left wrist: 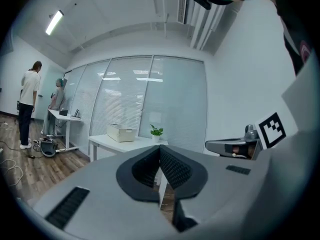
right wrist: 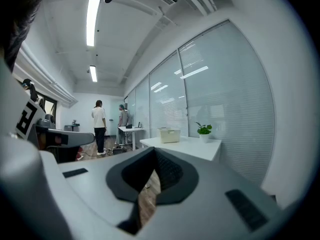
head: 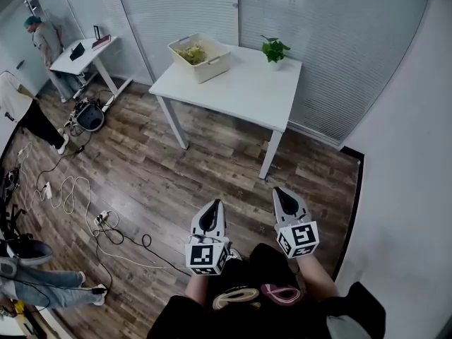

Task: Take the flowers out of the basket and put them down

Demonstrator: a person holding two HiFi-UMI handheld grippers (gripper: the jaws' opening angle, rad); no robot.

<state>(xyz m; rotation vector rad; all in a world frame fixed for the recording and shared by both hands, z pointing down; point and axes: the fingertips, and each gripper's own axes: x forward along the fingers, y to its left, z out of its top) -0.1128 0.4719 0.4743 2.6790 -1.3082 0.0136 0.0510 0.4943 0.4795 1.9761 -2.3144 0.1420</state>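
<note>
Standing well back from the white table [head: 236,94], with both tools carried roughly level in front of the body. Left gripper [head: 215,205]: jaws together, nothing between them. Right gripper [head: 278,191]: jaws together too, empty. The flowers [head: 192,53] lie inside the basket [head: 215,66], which sits at the table's far left corner, near the glass partition [head: 183,6]. No flower is out yet, so the step in hand, by my reading, is the approach.

To do it well: walk up to the near long edge and part one pair of jaws before reaching over the rim. Come in from above so the basket wall is not pushed. The bare tabletop between basket and potted plant [head: 274,50] looks the obvious set-down area.

Room: the wood floor straight ahead is open. Cables [head: 67,193] trail at the left, well apart from the direct path. The white wall [head: 409,175] is close on the right, so keep that elbow in. The table leg [head: 270,157] at the front corner lies near the line of walk.
</note>
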